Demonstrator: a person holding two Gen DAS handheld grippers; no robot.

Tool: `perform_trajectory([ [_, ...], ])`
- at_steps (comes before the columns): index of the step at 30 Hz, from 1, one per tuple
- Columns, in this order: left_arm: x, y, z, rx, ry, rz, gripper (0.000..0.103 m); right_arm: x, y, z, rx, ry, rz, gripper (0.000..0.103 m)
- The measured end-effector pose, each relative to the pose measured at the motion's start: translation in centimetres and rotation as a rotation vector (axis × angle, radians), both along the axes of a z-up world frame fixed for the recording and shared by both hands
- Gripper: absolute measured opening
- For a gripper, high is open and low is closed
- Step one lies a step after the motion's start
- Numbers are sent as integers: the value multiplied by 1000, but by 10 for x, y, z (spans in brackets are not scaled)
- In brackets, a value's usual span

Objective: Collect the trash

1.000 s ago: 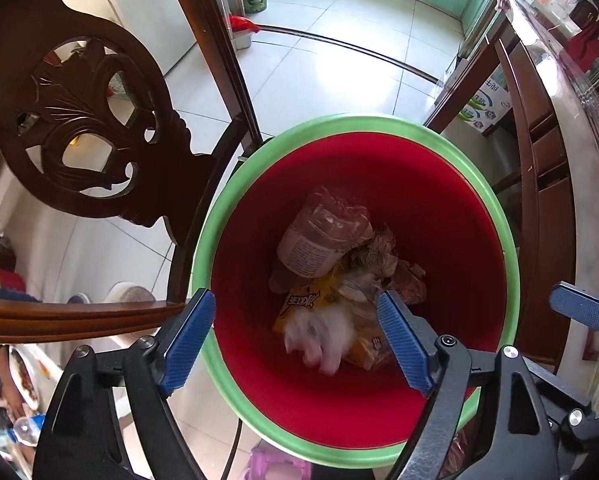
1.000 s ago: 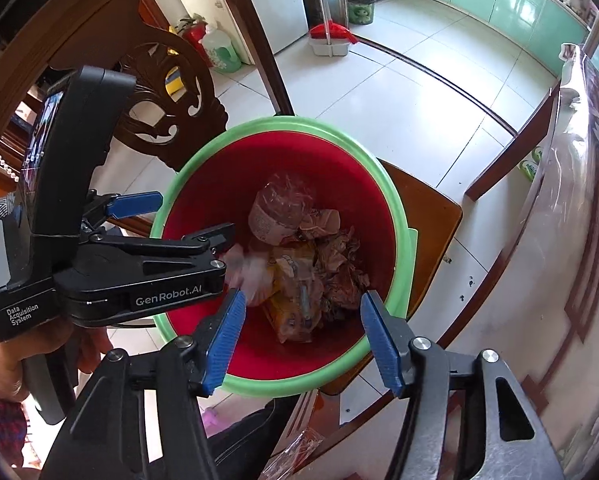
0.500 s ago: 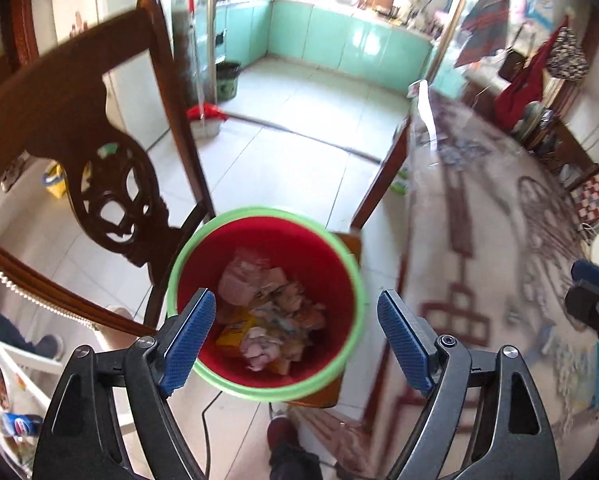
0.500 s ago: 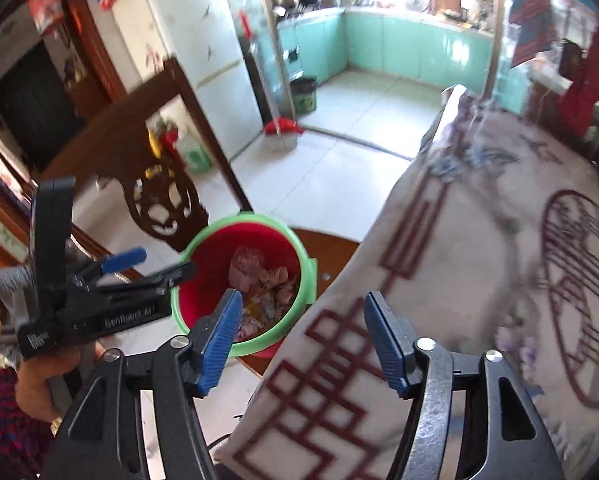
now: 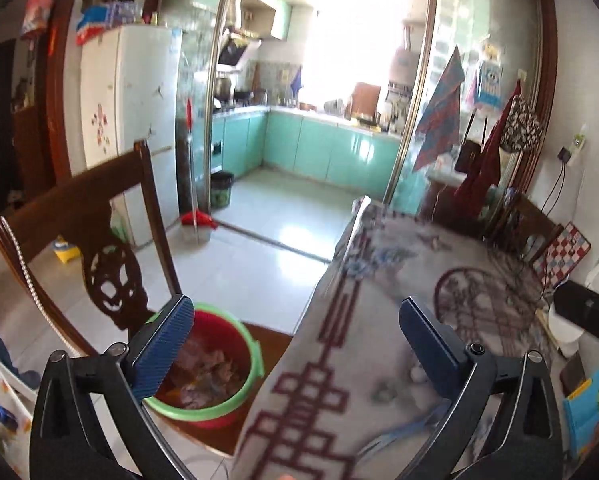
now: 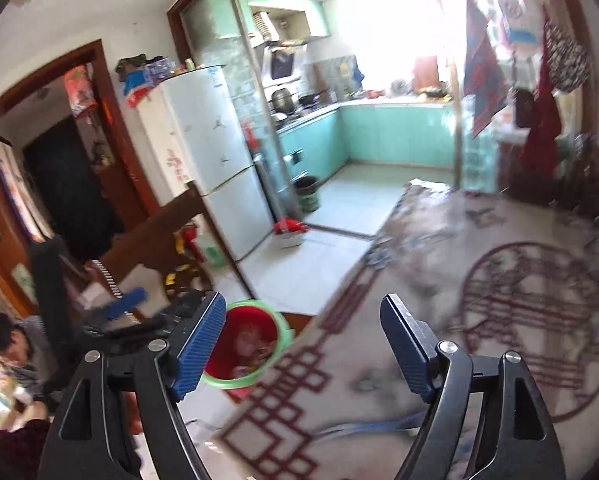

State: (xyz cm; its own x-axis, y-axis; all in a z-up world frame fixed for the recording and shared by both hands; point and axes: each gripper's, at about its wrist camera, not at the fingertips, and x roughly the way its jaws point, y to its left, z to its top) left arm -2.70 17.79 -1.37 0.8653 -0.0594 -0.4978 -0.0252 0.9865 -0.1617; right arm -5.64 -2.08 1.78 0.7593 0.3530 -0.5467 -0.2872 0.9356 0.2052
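The red bin with a green rim (image 5: 255,354) stands on a chair seat beside the table, low in the left wrist view, with crumpled wrappers (image 5: 211,368) inside. My left gripper (image 5: 294,305) hovers high above it, over the table edge, jaws opening with nothing between them. In the right wrist view the bin (image 6: 286,334) lies far below, left of the table. My right gripper (image 6: 302,300) is also opening and holds nothing. The left gripper (image 6: 128,303) shows blurred at that view's left. Small pale bits (image 5: 415,374) lie blurred on the patterned tablecloth (image 5: 379,280).
A carved wooden chair (image 5: 111,276) stands left of the bin. Behind it are a white fridge (image 5: 131,120), a red broom (image 5: 197,220) and a dark kitchen bin (image 5: 221,194). Colourful items (image 5: 583,404) sit at the table's right edge. A person (image 6: 7,352) sits low left.
Both grippers have risen and tipped up, from looking straight into the bin to looking across the table and kitchen. The bin has shrunk to the lower left. Both jaws stand wider.
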Motion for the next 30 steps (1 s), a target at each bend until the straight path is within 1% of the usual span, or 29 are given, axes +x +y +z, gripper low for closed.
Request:
perform_trajectory([
  [2, -3, -17, 10, 9, -33, 1, 103, -4, -15, 5, -19, -22, -37, 80],
  [6, -9, -44, 21, 15, -59, -25, 103, -10, -43, 16, -32, -26, -91, 81],
  [9, -12, -61, 29, 19, -79, -37, 103, -14, -62, 23, -57, -43, -129, 84],
  [12, -11, -71, 31, 21, -76, -44, 103, -21, -78, 30, -65, -62, -162, 86],
  [15, -8, -80, 29, 10, -52, -42, 103, -25, -91, 36, -75, -67, -211, 89],
  [17, -11, -85, 29, 18, -51, -27, 103, -27, -97, 38, -79, -72, -227, 90],
  [21, -16, -92, 31, 57, -80, 7, 103, -29, -106, 39, -89, -74, -258, 90],
  [25, -17, -98, 32, 53, -77, -1, 103, -29, -111, 39, -77, -80, -278, 90],
  [30, -16, -99, 32, 55, -69, 14, 103, -29, -112, 41, -103, -98, -299, 90],
])
